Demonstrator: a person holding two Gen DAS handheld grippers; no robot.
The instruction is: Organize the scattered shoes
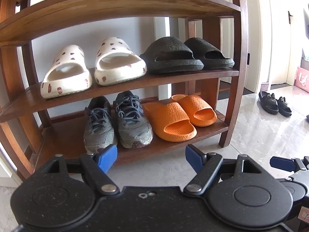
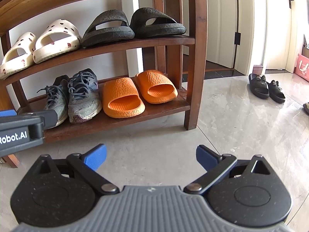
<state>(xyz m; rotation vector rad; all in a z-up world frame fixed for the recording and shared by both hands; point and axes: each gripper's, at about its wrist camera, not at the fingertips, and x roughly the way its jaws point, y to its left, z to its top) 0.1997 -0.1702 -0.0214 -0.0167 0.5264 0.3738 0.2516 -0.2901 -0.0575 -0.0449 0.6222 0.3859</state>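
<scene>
Black sandals (image 2: 267,88) well beyond spread fingers (image 2: 96,156).

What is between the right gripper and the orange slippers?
Only bare grey floor lies between the right gripper and the orange rubber slippers, seen in the right wrist view.

A home entryway, by the look of it. A dark wooden shoe rack (image 1: 135,3) stands against a pale wall, its shelves lined with household footwear: cream slides (image 1: 92,67), black slides (image 1: 185,56), grey sneakers (image 1: 117,121), orange slides (image 1: 179,116). Polished marble-look floor tiles (image 2: 241,127) run toward white door frames (image 2: 245,27), with black sandals (image 2: 266,88) left loose beside a pink box (image 2: 303,66).
</scene>
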